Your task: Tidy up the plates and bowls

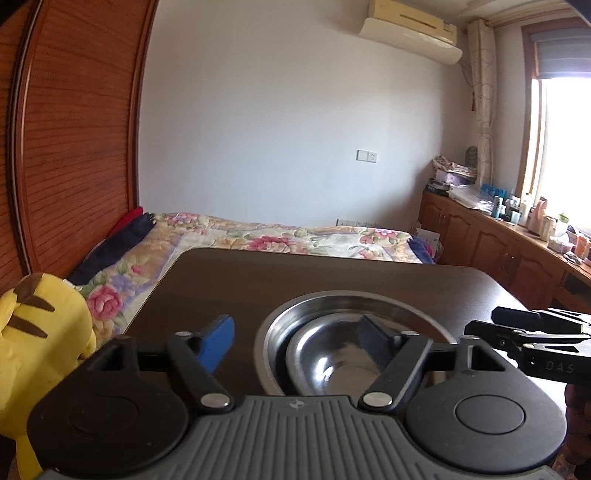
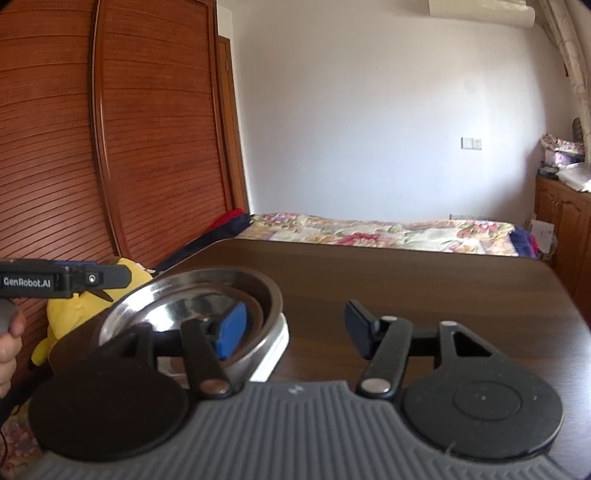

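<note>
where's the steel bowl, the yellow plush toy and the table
steel bowl (image 1: pixel 332 363), left wrist view, inner bottom
plush toy (image 1: pixel 40 332), left wrist view, its yellow head
table (image 2: pixel 424 280), right wrist view, bare dark top

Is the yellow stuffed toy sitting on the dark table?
No, the yellow stuffed toy sits off the left edge of the dark wooden table, beside the flowered bed.

A lived-in home bedroom: a bed (image 1: pixel 280 238) under a floral quilt, a slatted wooden wardrobe (image 2: pixel 129 129), a wall air conditioner (image 1: pixel 412 31), a curtained window (image 1: pixel 561 147) and low wooden cabinets (image 1: pixel 491 240) cluttered with toiletries.
</note>
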Demonstrator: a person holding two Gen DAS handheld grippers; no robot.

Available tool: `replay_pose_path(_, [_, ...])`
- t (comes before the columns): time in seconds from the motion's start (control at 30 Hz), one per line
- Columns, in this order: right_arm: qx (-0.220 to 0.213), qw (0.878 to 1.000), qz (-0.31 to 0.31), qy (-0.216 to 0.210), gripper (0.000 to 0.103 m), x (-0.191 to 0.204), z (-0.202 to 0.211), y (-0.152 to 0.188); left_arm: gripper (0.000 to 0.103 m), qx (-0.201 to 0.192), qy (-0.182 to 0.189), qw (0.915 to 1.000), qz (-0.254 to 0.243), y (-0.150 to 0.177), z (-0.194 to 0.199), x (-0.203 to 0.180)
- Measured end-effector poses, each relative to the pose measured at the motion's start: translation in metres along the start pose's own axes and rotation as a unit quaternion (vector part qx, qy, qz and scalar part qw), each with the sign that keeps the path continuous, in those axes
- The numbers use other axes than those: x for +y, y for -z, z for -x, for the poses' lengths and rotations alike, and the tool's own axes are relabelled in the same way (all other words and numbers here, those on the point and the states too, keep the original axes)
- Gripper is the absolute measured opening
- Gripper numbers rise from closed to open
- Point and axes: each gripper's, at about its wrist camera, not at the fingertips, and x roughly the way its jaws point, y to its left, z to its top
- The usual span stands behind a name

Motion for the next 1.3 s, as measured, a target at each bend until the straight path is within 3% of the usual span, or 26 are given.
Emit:
replay_pose_path(0.17, [-0.016,1.000,0.012,0.021,0.084,-0.001,0.016,0.004,0.101,-0.012,0.004,0.9998,-0.012,0.000,0.003,-0.012])
replay_pose_path(0.4, [-0.030,0.999,0.021,0.038,0.103,-0.001,0.029,0.009,0.103,-0.014,0.006,0.9996,-0.023,0.003,0.006,-0.026])
replay_pose_path(0.87, [-0.032,0.996,-0.007,0.087,0.103,-0.005,0.039,0.017,0.103,-0.027,-0.028,0.9985,-0.039,0.008,0.010,-0.046])
replay_pose_path(1.3, [-0.061,0.991,-0.006,0.122,0.103,-0.005,0.057,0.004,0.103,-0.047,-0.018,0.9969,-0.061,0.005,0.029,-0.068])
